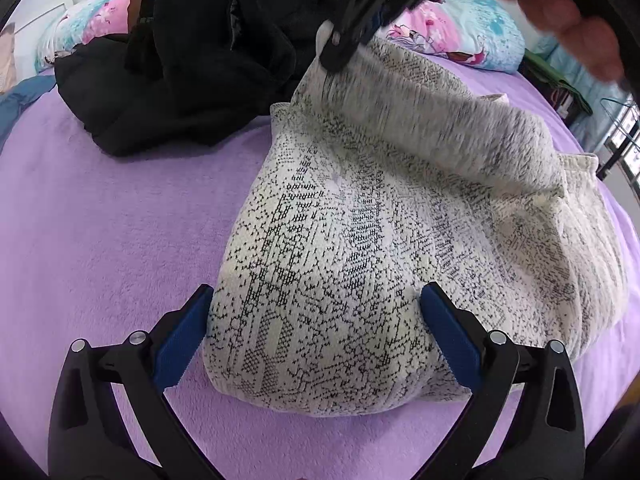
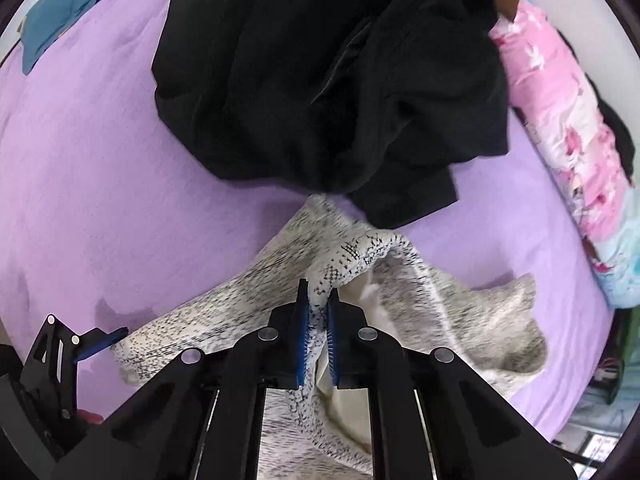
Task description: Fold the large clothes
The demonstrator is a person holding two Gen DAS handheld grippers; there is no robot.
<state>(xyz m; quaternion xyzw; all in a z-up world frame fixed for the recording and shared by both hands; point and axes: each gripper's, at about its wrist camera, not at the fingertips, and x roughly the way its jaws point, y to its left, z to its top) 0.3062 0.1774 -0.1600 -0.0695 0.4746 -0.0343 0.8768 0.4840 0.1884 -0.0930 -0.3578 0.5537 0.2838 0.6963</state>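
Note:
A white knit sweater with black speckles [image 1: 360, 264] lies on the purple bed cover [image 1: 112, 216]. My left gripper [image 1: 316, 300] is open, its blue pads on either side of the sweater's near folded end, resting on the cloth. My right gripper [image 2: 319, 300] is shut on an edge of the sweater [image 2: 336, 268] and holds it lifted above the bed. It shows at the top of the left wrist view [image 1: 340, 52], with a fold of sweater hanging from it. My left gripper also shows at the lower left of the right wrist view [image 2: 92, 340].
A heap of black clothes [image 1: 192, 60] lies on the bed beyond the sweater, also in the right wrist view [image 2: 328, 80]. Pink and blue patterned pillows [image 1: 472, 32] lie along the head of the bed. A blue patterned cloth [image 2: 60, 20] lies at the far side.

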